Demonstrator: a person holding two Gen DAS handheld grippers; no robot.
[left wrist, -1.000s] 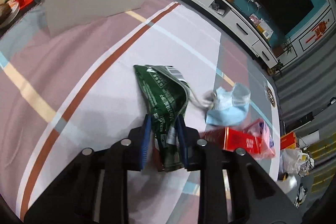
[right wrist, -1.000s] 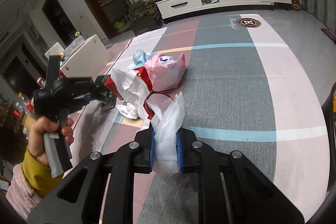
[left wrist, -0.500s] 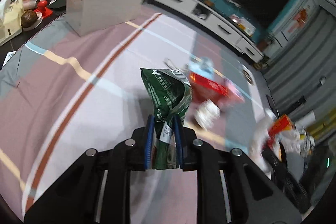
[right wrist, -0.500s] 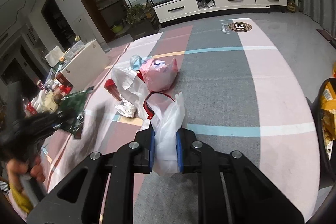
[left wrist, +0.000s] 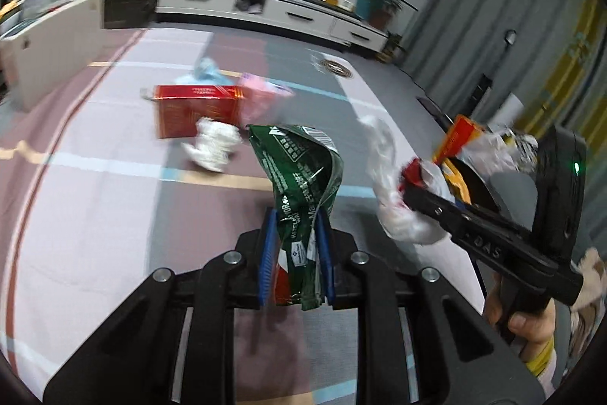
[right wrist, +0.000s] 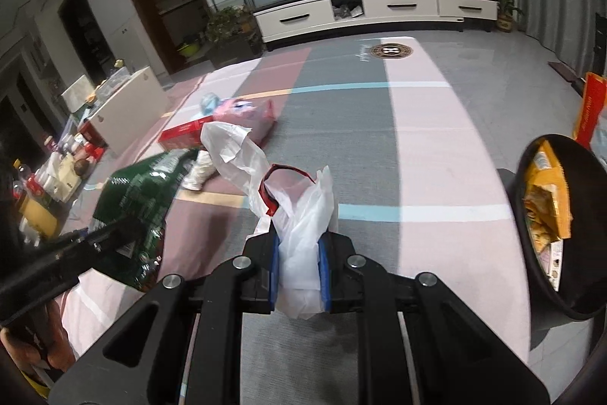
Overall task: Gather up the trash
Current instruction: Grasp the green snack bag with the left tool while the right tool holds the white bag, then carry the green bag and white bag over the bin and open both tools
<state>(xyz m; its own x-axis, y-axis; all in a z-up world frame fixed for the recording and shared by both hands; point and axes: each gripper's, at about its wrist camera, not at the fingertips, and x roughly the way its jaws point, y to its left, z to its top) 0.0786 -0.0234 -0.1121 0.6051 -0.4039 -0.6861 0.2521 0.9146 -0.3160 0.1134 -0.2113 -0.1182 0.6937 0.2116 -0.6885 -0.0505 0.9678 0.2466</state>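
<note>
Covering nearly the whole floor, a striped carpet in pink, grey and white bands carries everything else, with a long white TV cabinet along the far wall. At the right edge of the right wrist view a black trash bin stands on the carpet, partly cut off by the frame, with yellow and orange wrappers inside. Near the carpet's left edge sits a white box. Toward the middle of the carpet a small heap of litter lies together: a red carton, a pink bag touching its far right end, a pale blue mask just behind, and a crumpled white tissue in front of the carton. The right gripper is clamped on a white plastic bag that has a red scrap tucked in its folds; the bag stands up between the blue pads, clear of the carpet. The left gripper has its pads pressed tight on a green snack wrapper, which rises crumpled above the fingers, also off the carpet. In the left wrist view the right gripper with its bag appears just to the right of the wrapper, a hand around its handle.
</note>
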